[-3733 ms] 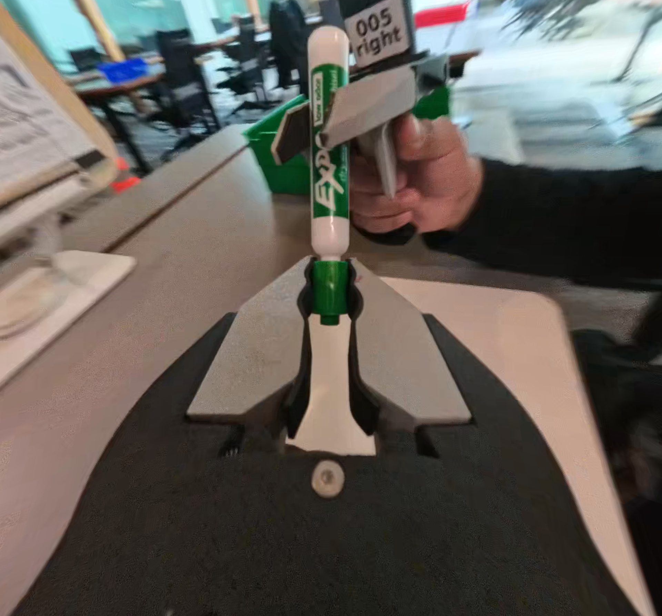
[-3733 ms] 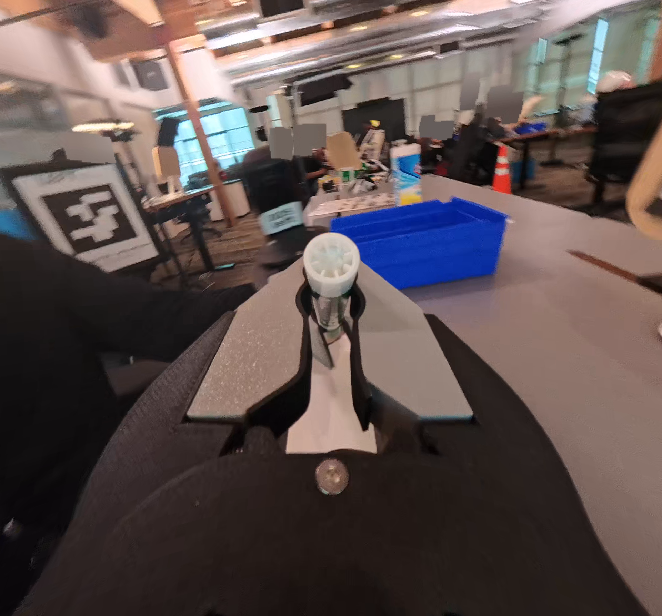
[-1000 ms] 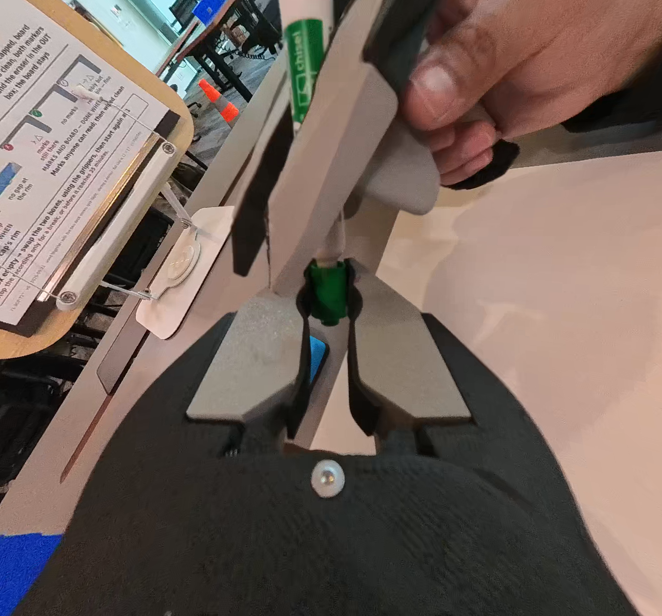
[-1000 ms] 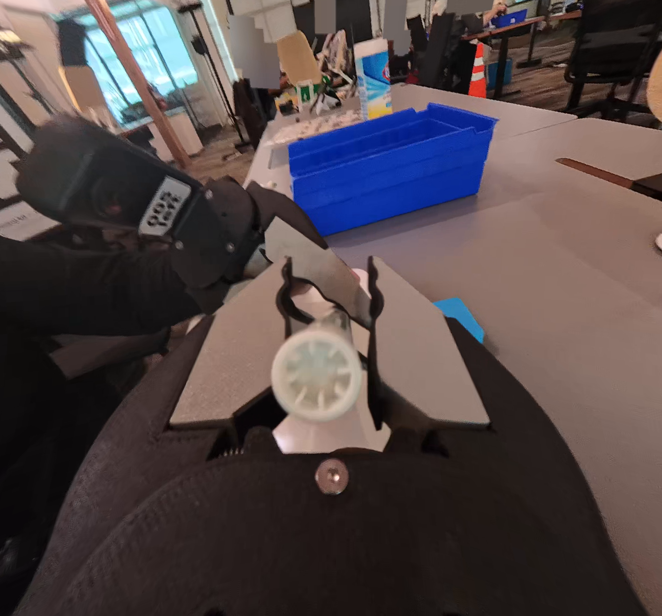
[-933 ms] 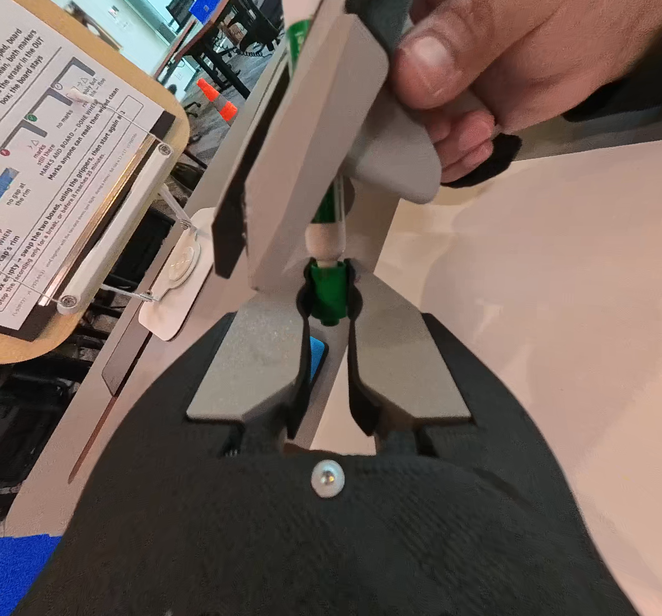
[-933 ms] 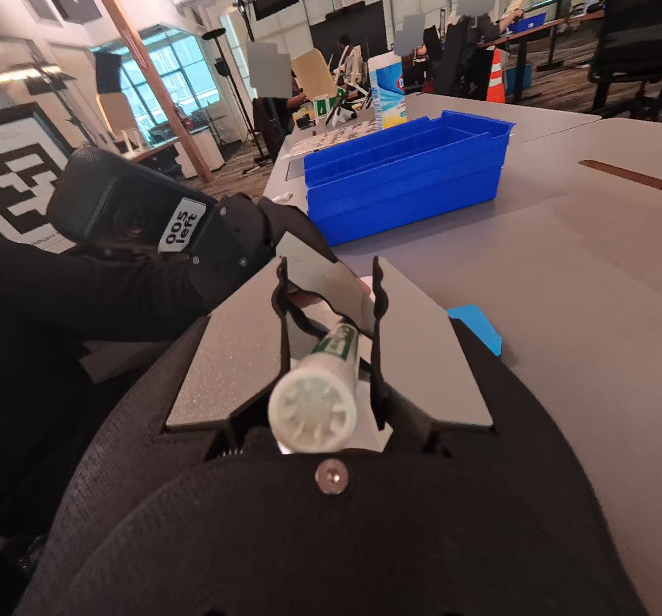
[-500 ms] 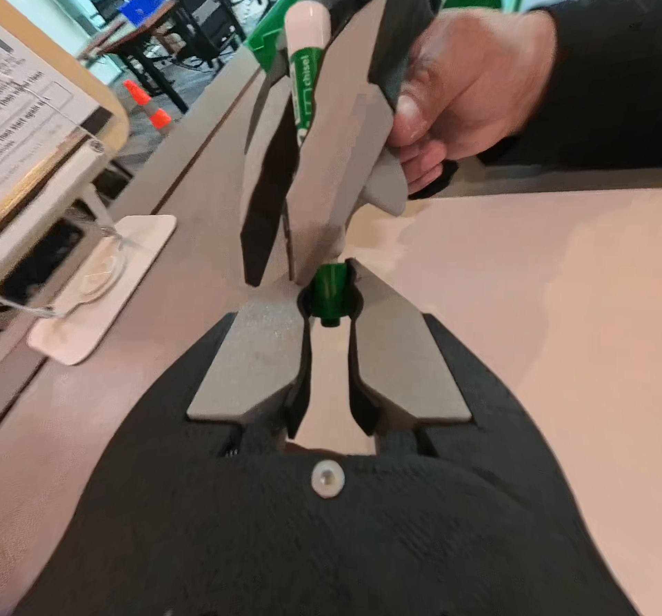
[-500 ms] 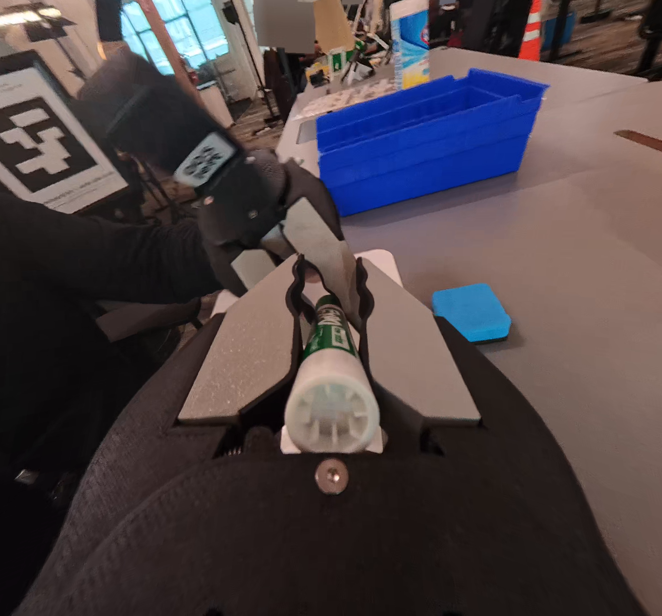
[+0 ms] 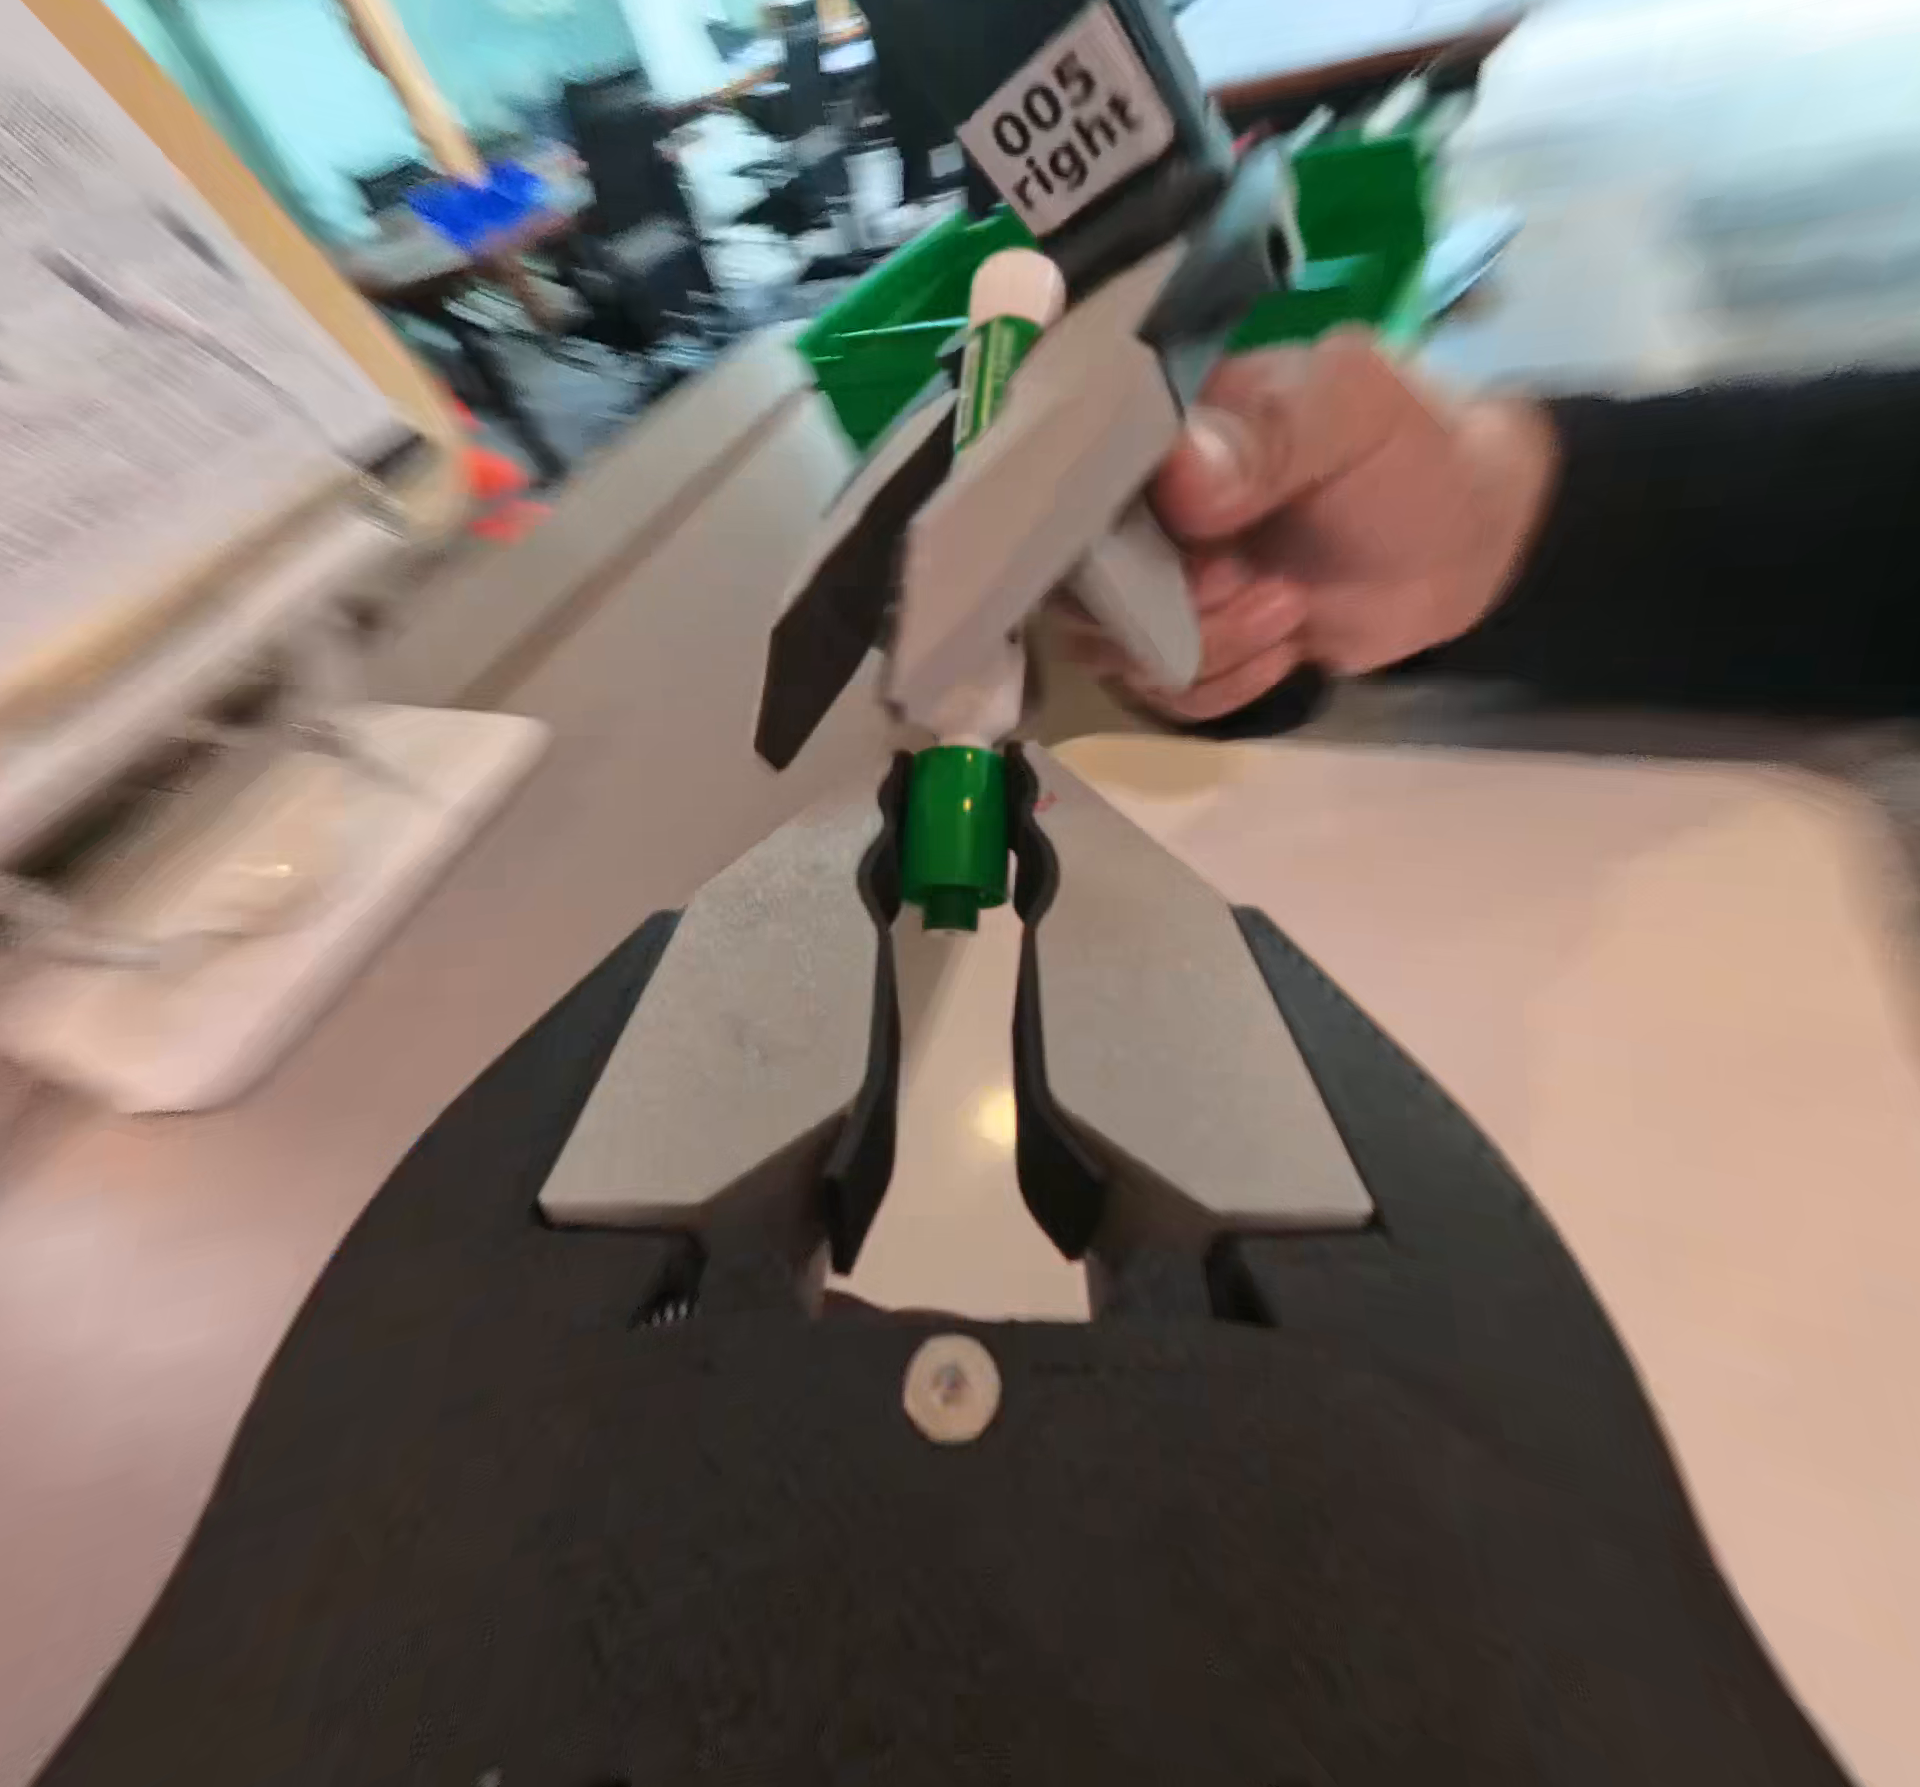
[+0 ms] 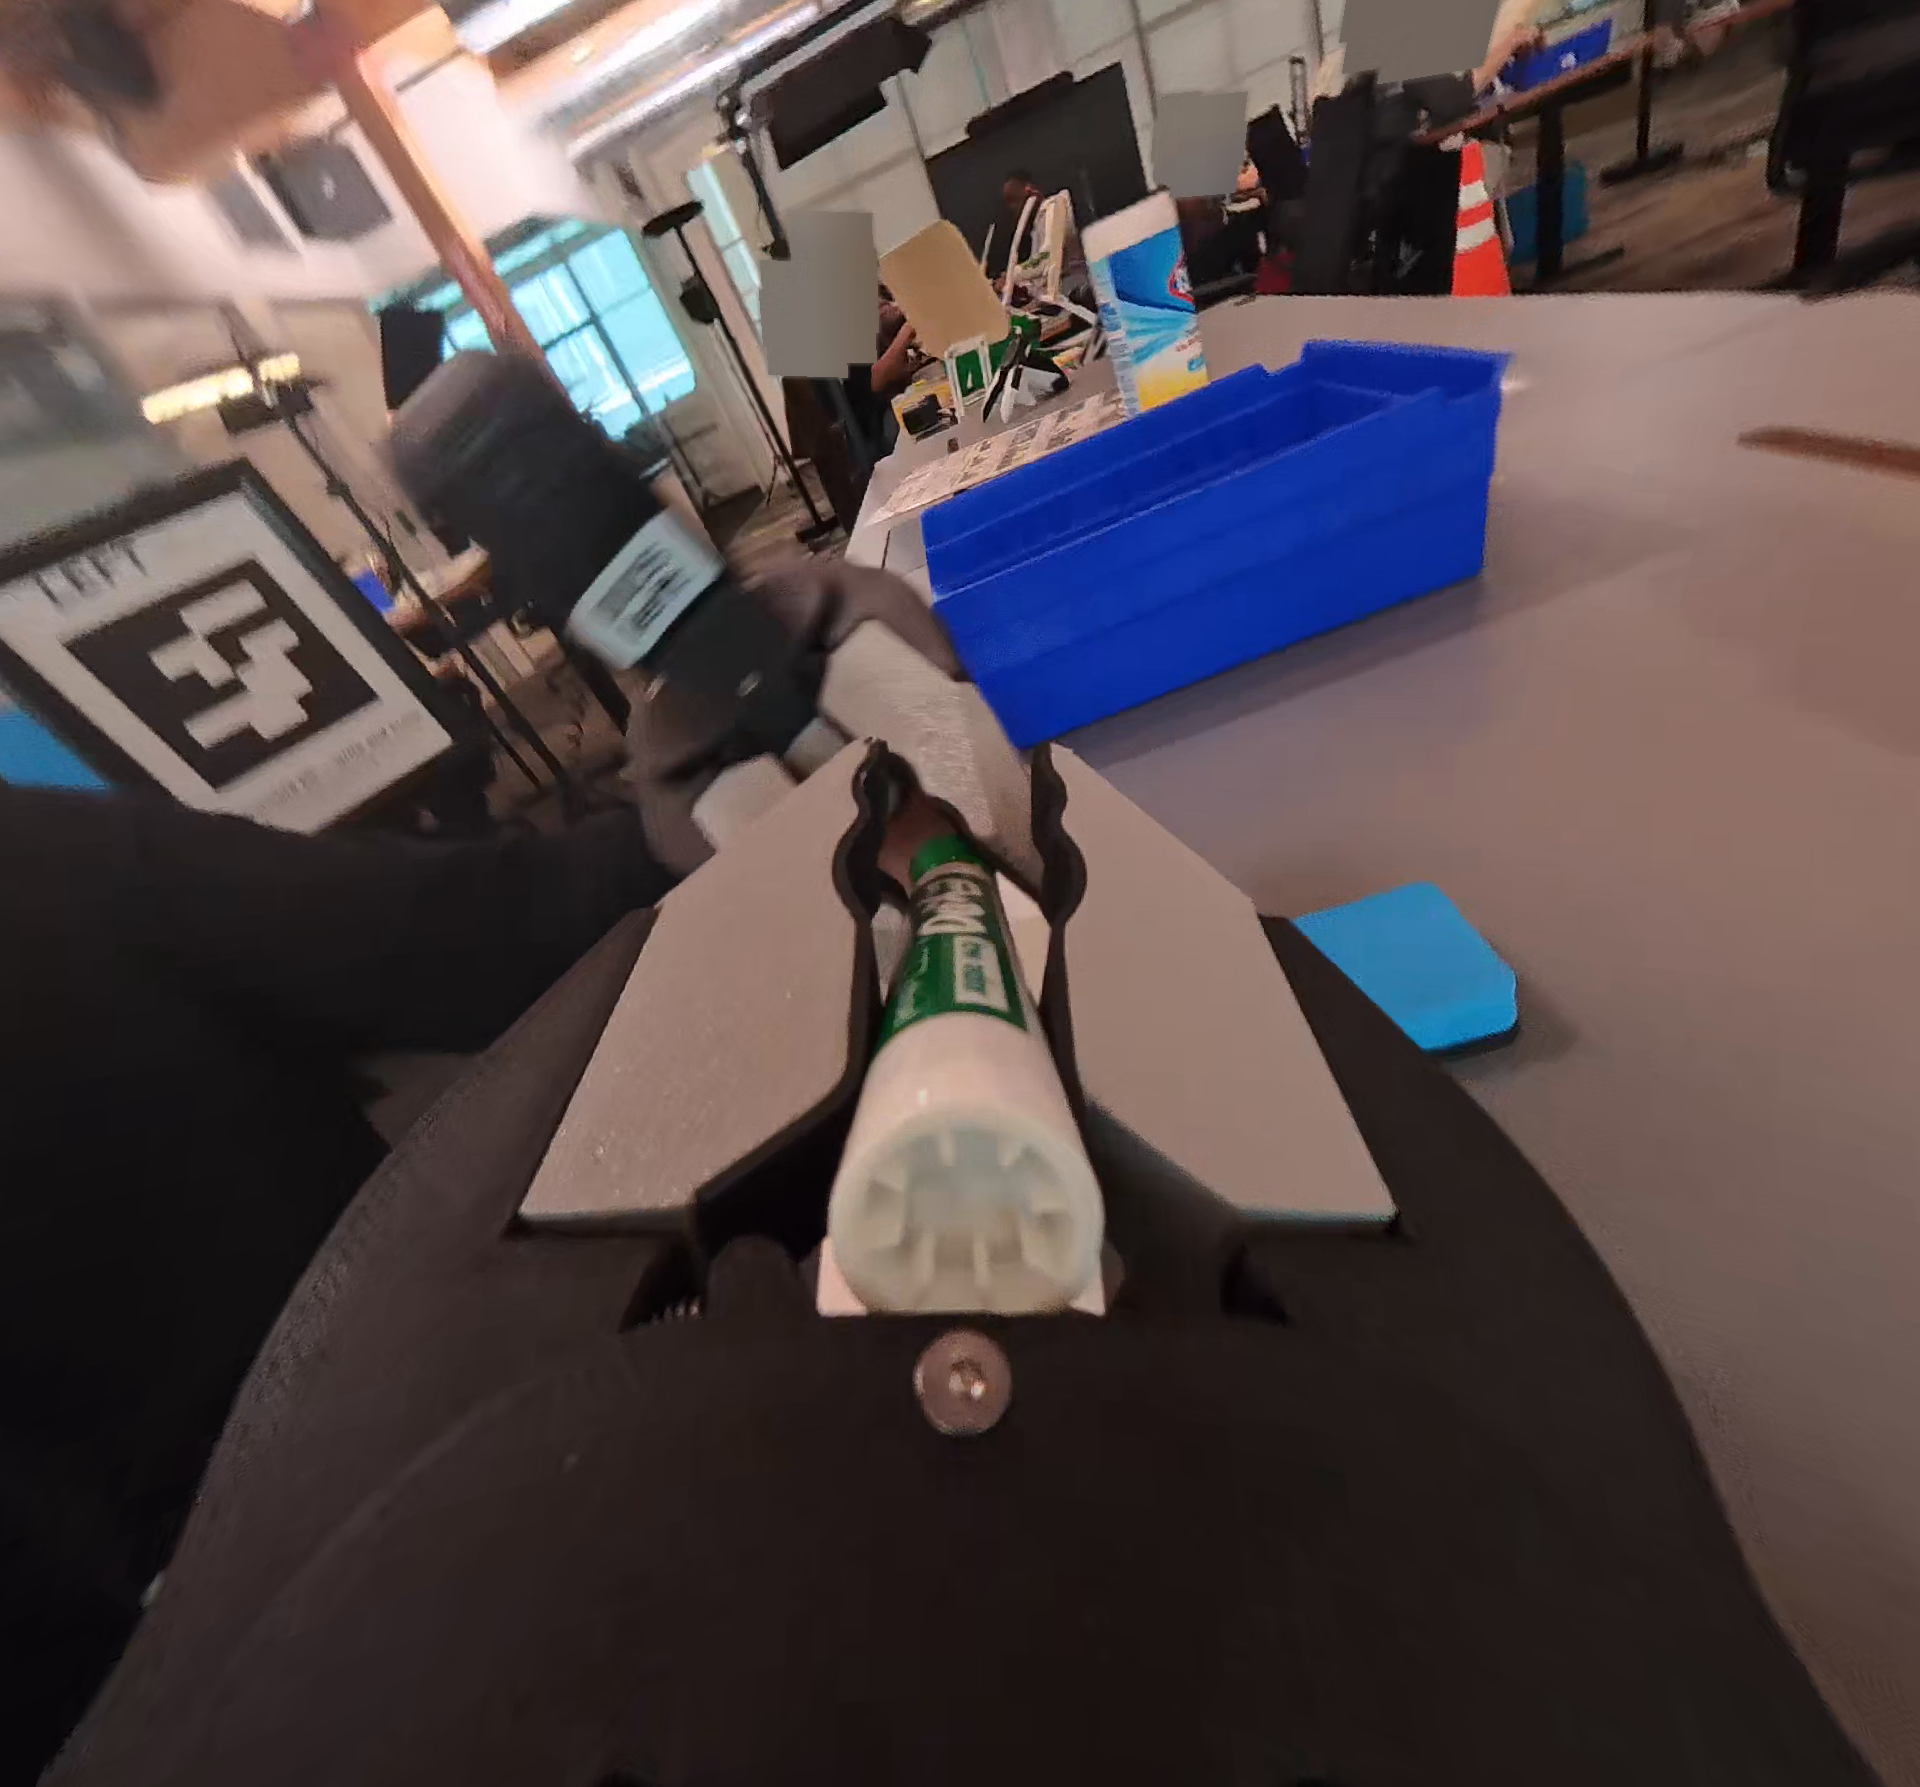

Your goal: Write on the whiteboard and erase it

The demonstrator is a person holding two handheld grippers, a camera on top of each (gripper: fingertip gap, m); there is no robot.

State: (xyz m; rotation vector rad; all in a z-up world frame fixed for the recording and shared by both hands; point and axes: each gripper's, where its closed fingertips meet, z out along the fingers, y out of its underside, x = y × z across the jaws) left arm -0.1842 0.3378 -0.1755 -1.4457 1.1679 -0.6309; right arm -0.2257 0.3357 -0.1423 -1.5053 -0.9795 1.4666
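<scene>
Uncapping is being carried out: at frame centre the green cap [image 9: 954, 833] is being clamped by the left claw [image 9: 954, 838], while the marker [image 10: 961, 989] is being gripped lengthwise by the right claw [image 10: 961, 864] above the whiteboard [image 9: 1507, 958]. A straight pull apart is being called for next.

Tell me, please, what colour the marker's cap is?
Green cap; clearest in the left wrist view.

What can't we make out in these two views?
- Marker tip: hidden in both views, inside the green cap and behind the right tongs.
- Page on the stand, left wrist view: motion-blurred.
- Whiteboard: nearest part hidden by the left tongs; any marks there unknown.
- Blue eraser, right wrist view: partly behind the tongs' body.
</scene>
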